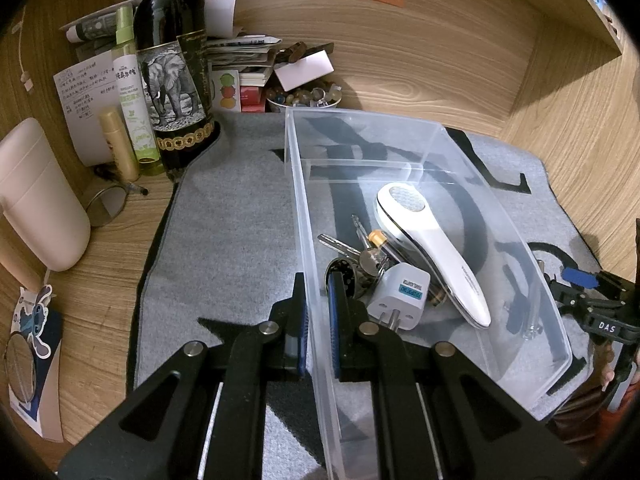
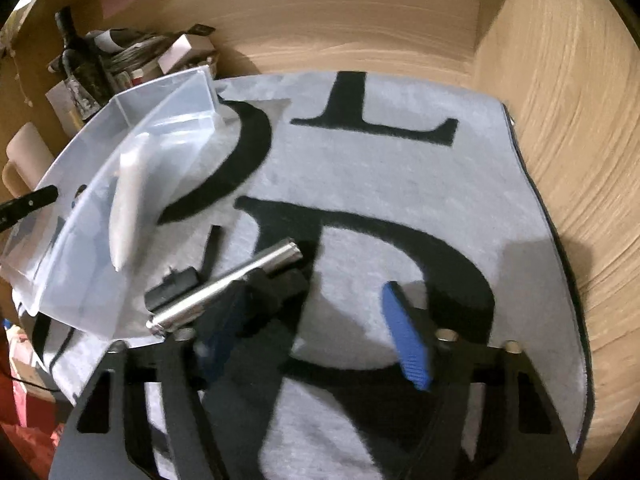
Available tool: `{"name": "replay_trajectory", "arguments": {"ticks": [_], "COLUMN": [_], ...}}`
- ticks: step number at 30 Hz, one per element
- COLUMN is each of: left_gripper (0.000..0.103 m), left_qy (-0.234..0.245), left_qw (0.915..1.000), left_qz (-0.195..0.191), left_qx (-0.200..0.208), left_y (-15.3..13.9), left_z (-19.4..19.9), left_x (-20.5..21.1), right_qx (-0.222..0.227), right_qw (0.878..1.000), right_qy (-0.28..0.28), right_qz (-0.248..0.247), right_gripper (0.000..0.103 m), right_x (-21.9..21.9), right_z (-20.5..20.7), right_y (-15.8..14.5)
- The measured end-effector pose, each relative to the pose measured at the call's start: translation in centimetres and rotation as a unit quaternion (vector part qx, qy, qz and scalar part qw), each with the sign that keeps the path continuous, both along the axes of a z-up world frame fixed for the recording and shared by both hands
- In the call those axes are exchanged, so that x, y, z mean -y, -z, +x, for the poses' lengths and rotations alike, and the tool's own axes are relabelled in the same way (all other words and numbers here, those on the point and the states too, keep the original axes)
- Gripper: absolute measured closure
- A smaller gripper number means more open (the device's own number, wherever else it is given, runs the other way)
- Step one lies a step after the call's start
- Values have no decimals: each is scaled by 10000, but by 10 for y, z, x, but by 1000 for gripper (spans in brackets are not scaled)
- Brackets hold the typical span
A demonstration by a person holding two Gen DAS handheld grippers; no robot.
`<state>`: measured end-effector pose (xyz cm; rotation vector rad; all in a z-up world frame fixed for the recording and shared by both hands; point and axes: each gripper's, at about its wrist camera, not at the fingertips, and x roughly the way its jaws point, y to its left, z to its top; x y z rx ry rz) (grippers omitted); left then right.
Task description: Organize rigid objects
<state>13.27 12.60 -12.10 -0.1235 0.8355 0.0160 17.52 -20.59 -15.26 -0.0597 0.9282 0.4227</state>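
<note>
Left wrist view: the clear bin (image 1: 400, 152) is set on a grey mat (image 1: 232, 220) over a wooden desk (image 1: 100, 260), its wall clenched by the left gripper (image 1: 318, 304). A metal tube (image 2: 224, 286) lies on the mat beside the released right gripper (image 2: 320, 320).

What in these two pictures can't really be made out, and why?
- Handwritten notes, left wrist view: writing too small to read.
- Round dark item in the clear bin, left wrist view: half hidden by the left gripper, which is clamped on the bin wall.
- Silver tube and small black object, right wrist view: motion blur; whether the open right gripper touches the tube is unclear.
- Bin contents, right wrist view: blurred behind the translucent wall.
</note>
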Motion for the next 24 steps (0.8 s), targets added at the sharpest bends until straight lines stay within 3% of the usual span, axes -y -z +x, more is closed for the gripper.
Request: {"name": "replay_trajectory", "arguments": {"ticks": [4,8,16,24], "left_gripper": [95,95,95,95], "left_qy": [0,5,-1,-2], "left_qw": [10000,10000,10000,10000], "left_qz": [-2,-1,-6,-9], "left_qx": [-4,-6,-3,-3], "left_y": [0,0,0,0], "left_z": [0,0,0,0], "left_x": [0,-1,-1,-1], "right_qx": [-85,-36,320,733], "right_qw": [9996,9989,9991,9970], "right_qy": [-10,-211,-158,-198], "right_qz": [279,422,238,160], "right_gripper": [58,86,93,93], "right_x": [2,-5,-9,-14], "right_z": [2,-1,-4,-5], "right_y": [1,-2,-15,-39]}}
